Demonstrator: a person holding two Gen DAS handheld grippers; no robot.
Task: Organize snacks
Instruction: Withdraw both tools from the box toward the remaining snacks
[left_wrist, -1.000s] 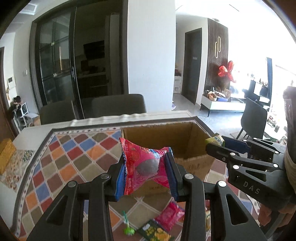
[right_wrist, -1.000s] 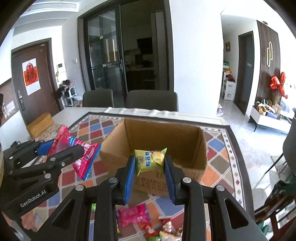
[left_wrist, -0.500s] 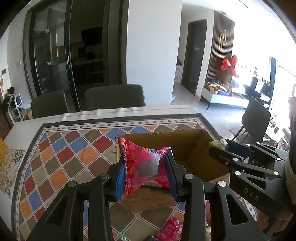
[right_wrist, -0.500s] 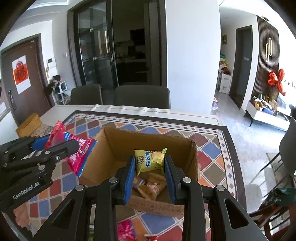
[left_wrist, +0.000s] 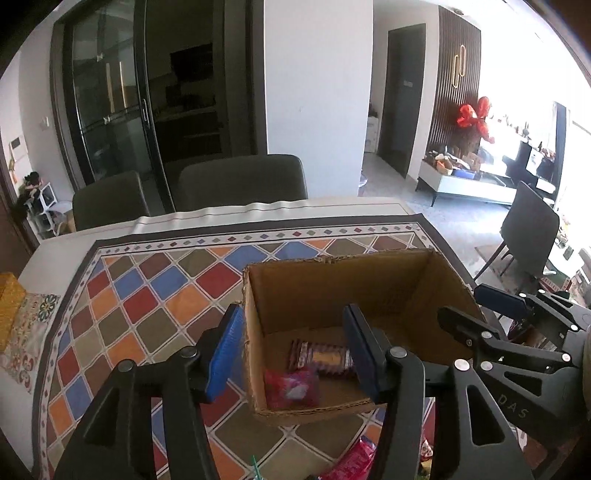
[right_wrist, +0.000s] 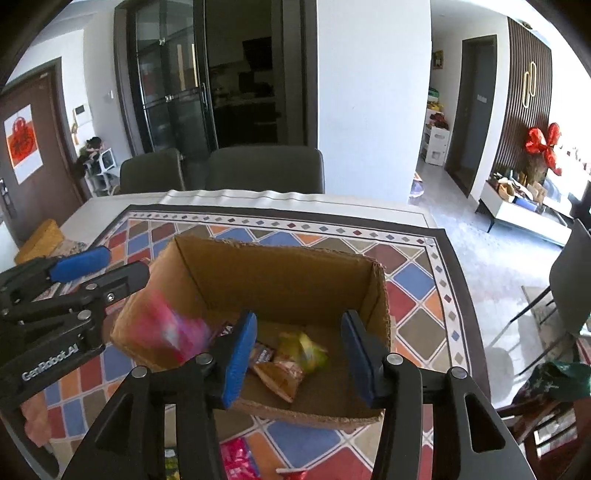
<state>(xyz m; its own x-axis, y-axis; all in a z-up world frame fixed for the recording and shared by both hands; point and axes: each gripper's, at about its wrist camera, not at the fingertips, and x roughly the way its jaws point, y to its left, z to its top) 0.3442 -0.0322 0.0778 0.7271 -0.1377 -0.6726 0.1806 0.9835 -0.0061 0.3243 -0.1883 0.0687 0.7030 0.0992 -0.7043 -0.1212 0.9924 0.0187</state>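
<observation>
The left claw (left_wrist: 295, 349) is hanging over the near left corner of the open brown cardboard box (left_wrist: 388, 291). Its blue pads are spreading apart and nothing is between them. The right claw (right_wrist: 297, 354) is hanging over the near side of the same box, and its blue pads are spreading apart too, with nothing pinched between them.

Inside the box, a shiny pink snack packet (left_wrist: 291, 387) is lying by the near wall. In the right view it is showing only as a pink blur at the box's left side. A yellow-green snack packet (right_wrist: 304, 349) is looking blurry just above the box floor, right next to an orange-brown snack packet (right_wrist: 280, 376). A brown striped biscuit packet (left_wrist: 319, 356) is lying on the floor of the box.

The box is sitting on the desk, on a cloth of coloured diamond squares (left_wrist: 147, 299). More pink packets (right_wrist: 236, 458) are lying on the cloth in front of the box.

Two dark grey chairs (right_wrist: 264, 170) are standing behind the desk.
</observation>
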